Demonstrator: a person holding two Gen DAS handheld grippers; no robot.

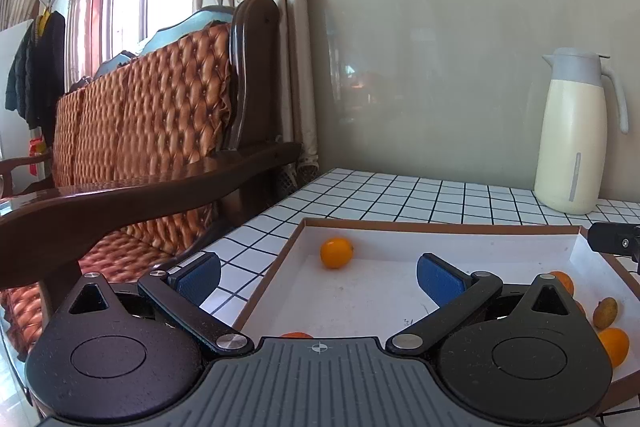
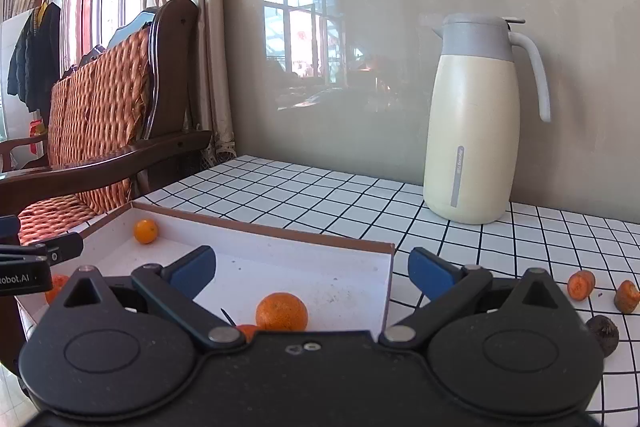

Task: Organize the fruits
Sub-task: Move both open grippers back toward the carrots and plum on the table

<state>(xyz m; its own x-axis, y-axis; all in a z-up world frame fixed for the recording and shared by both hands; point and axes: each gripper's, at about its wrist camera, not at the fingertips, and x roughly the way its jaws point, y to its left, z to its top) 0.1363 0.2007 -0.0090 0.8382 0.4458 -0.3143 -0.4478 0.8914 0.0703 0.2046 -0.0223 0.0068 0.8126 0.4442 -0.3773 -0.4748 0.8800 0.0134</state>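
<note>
A shallow white tray with a brown rim (image 1: 440,225) (image 2: 280,233) lies on the tiled table. A small orange fruit (image 1: 337,252) (image 2: 145,230) rests in its far left corner. More orange fruits (image 1: 614,345) and a brownish one (image 1: 605,312) lie at the tray's right side in the left wrist view. A larger mandarin (image 2: 282,311) sits near the tray's front in the right wrist view. My left gripper (image 1: 318,277) hangs open over the tray's left edge, holding nothing. My right gripper (image 2: 312,269) is open above the tray's right corner, also without anything in it.
A cream and grey thermos jug (image 2: 474,119) (image 1: 572,131) stands at the back of the table by the wall. Two carrot chunks (image 2: 582,285) (image 2: 626,297) and a dark shrivelled fruit (image 2: 603,334) lie on the tiles right of the tray. A wooden cushioned bench (image 1: 160,131) borders the table's left.
</note>
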